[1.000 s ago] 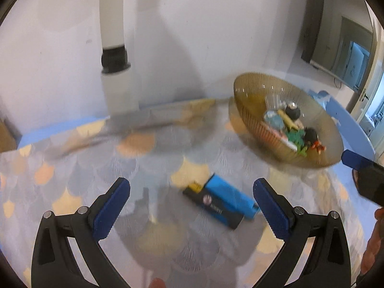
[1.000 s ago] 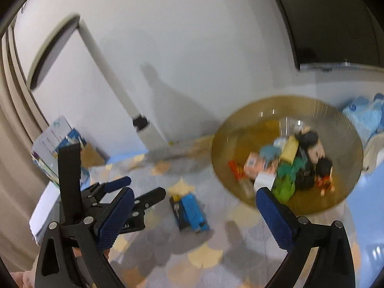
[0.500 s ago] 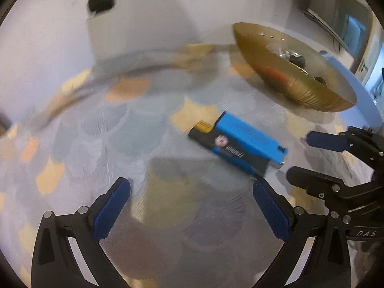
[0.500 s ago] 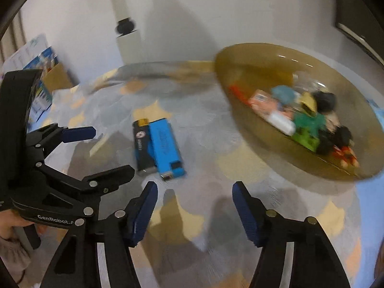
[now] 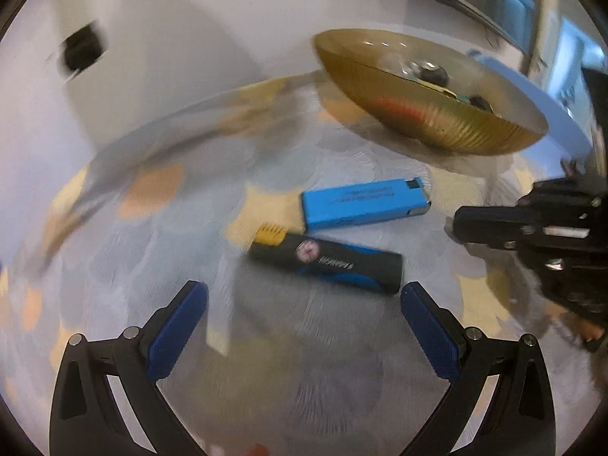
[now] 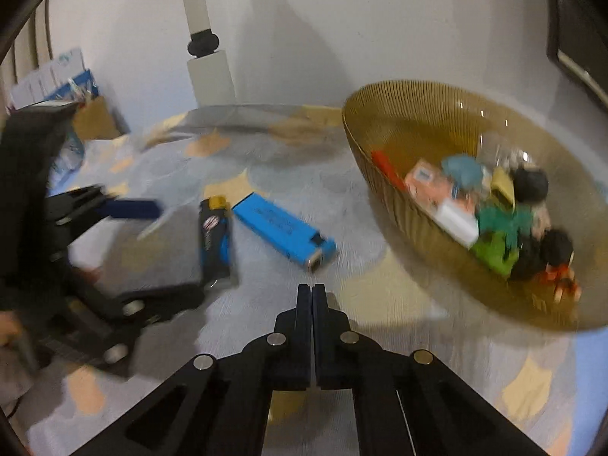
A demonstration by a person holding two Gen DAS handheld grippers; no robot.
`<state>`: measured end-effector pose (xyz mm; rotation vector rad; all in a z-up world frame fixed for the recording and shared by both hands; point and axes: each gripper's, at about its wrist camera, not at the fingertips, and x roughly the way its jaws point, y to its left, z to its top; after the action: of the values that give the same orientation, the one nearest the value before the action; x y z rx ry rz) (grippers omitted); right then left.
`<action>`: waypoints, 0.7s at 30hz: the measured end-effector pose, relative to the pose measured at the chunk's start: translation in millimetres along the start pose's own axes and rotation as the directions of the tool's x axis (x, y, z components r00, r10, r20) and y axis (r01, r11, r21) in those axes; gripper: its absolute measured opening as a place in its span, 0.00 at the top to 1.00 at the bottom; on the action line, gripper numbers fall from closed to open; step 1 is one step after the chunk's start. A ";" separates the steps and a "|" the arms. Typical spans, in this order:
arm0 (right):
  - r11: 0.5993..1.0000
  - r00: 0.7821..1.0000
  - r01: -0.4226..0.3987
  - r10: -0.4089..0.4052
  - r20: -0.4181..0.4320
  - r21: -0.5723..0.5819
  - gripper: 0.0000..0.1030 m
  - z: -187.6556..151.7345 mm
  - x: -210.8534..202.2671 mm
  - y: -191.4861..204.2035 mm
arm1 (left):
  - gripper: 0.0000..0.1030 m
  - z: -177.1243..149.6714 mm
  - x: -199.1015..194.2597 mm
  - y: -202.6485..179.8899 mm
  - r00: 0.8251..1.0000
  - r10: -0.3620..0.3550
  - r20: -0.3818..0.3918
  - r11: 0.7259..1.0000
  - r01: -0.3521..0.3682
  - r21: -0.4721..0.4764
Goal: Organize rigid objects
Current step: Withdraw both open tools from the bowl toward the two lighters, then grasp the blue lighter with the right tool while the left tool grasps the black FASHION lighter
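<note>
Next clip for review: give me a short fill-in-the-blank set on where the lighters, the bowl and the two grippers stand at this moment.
1. The right gripper is ____ with nothing between its fingers.
2. The left gripper is ____, hanging just short of the black lighter.
3. The blue lighter lies on the ____, outside the amber bowl.
4. The small toys sit in the ____.

Missing words: shut; open; tablecloth; bowl
</note>
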<state>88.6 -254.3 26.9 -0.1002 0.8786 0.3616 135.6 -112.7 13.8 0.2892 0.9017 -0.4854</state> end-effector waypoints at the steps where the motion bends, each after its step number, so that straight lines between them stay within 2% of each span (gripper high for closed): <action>1: 1.000 1.000 -0.023 0.023 0.018 0.003 0.99 -1.3 -4.7 -1.7 | 0.00 3.7 2.1 -0.3 1.000 -0.013 -0.001 1.000 0.013 0.019; 2: 0.998 0.997 -0.059 0.059 0.043 0.002 0.96 -0.2 -9.6 -2.9 | 0.00 7.6 5.7 -0.5 1.000 -0.027 -0.001 0.999 0.027 0.033; 3: 0.996 0.995 -0.089 0.089 0.052 -0.005 0.89 2.3 -11.3 -3.0 | 0.00 9.6 7.6 0.1 0.999 -0.037 -0.001 0.998 0.037 0.041; 4: 0.995 0.994 -0.100 0.100 0.033 -0.019 0.83 7.5 -9.1 -1.3 | 0.00 11.1 9.0 1.1 0.999 -0.042 -0.002 0.998 0.042 0.052; 5: 0.996 0.996 -0.087 0.087 0.009 -0.036 0.69 10.7 -5.4 1.5 | 0.00 12.7 9.9 3.0 0.998 -0.055 -0.003 0.997 0.055 0.055; 6: 0.997 0.998 -0.062 0.062 -0.001 -0.055 0.62 14.7 -2.1 4.4 | 0.00 13.6 11.0 3.7 0.998 -0.062 -0.005 0.997 0.062 0.054; 7: 0.998 1.000 -0.027 0.028 0.011 -0.059 0.60 20.4 -0.2 4.6 | 0.00 14.0 11.5 4.3 0.998 -0.066 -0.006 0.996 0.066 0.054; 14: 0.998 0.998 -0.056 0.056 -0.004 0.030 0.60 31.5 20.5 -1.2 | 0.00 14.9 14.5 5.4 0.997 -0.076 -0.010 0.996 0.076 0.048; 19: 1.000 1.000 -0.024 0.024 0.012 -0.014 0.60 30.5 14.8 5.2 | 0.00 12.6 13.1 3.9 0.997 -0.071 -0.010 0.997 0.071 0.034; 21: 0.999 0.999 -0.030 0.031 0.016 -0.037 0.56 34.7 19.8 10.1 | 0.00 11.1 12.6 3.0 0.998 -0.069 -0.011 0.997 0.069 0.024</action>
<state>122.1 -231.5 34.4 -0.1180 0.8577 0.4066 151.3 -118.5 10.3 0.2837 0.9179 -0.5598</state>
